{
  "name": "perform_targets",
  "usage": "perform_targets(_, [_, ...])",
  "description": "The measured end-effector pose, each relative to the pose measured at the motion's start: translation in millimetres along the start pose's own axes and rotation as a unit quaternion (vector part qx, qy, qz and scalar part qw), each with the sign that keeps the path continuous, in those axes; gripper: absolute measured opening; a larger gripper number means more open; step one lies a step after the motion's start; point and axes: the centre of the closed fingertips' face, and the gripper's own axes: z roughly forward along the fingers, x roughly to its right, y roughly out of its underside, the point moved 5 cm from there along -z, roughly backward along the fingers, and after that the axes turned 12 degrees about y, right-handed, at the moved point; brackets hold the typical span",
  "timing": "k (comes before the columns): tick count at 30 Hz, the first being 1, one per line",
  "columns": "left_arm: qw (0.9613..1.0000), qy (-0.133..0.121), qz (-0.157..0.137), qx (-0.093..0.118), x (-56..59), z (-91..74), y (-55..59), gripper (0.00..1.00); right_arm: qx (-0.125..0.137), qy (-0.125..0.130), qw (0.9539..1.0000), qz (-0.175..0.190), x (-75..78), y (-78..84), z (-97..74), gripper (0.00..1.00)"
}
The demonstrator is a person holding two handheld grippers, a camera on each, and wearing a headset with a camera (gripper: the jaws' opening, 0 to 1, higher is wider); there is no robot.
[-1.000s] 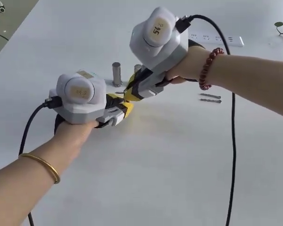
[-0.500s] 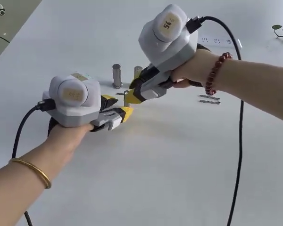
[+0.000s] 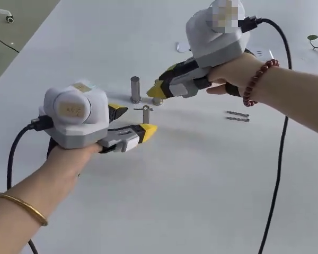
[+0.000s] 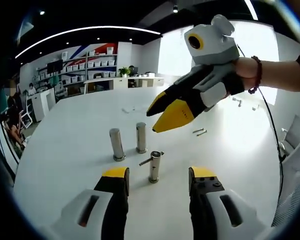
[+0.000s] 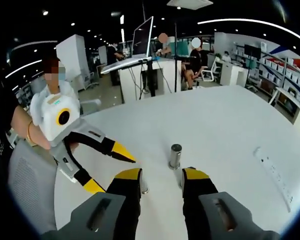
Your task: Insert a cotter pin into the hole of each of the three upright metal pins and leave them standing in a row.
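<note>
Three upright metal pins stand on the white table point(image 3: 201, 174). The nearest pin point(image 3: 146, 114) point(image 4: 154, 166) has a cotter pin point(image 4: 146, 161) pushed through its hole. A second pin point(image 3: 135, 89) point(image 4: 116, 144) and a third pin point(image 3: 158, 99) point(image 4: 141, 137) stand bare behind it. My left gripper point(image 3: 138, 119) point(image 4: 159, 175) is open just short of the nearest pin and touches nothing. Above the back pins my right gripper point(image 3: 152, 93) point(image 4: 152, 122) point(image 5: 162, 175) hovers, jaws slightly apart, holding nothing.
Two spare cotter pins point(image 3: 237, 116) point(image 4: 200, 131) lie on the table to the right of the row. A white power strip point(image 3: 265, 52) point(image 5: 275, 172) sits at the far edge. Black cables trail from both grippers. People sit at desks beyond the table.
The left gripper has drawn back from the nearest pin, which now stands free with the cotter pin through it. The right gripper has lifted away up and to the right.
</note>
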Motion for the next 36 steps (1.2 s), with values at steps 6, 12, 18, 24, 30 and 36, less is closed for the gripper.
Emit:
perform_targets(6, [0.9999,0.0,0.01,0.003,5.9,-6.6,-5.6,0.55,0.005,0.027,0.9996,0.0,16.3,3.3,14.3,0.24])
perform_targets(12, [0.9997,-0.002,0.022,-0.006,7.9,-11.8,-3.8,0.6,0.002,0.042,0.999,0.013,29.9,10.6,29.5,0.2])
perform_targets(18, [0.9999,-0.005,0.012,-0.001,6.8,-15.9,-2.8,0.65,-0.001,0.05,0.9984,0.025,29.8,22.0,41.3,0.17])
perform_targets(24, [0.9999,-0.011,0.008,-0.001,6.7,-18.6,-3.5,0.7,0.004,0.061,0.9972,0.041,35.4,26.2,49.8,0.11])
perform_targets(30, [0.9999,-0.012,0.004,0.002,9.6,-20.6,-3.8,0.75,0.008,0.059,0.9968,0.053,32.5,27.1,52.5,0.1])
perform_targets(36, [0.9997,-0.015,0.018,-0.001,14.3,-22.5,-5.7,0.77,0.008,0.067,0.9959,0.06,29.6,28.8,52.3,0.09])
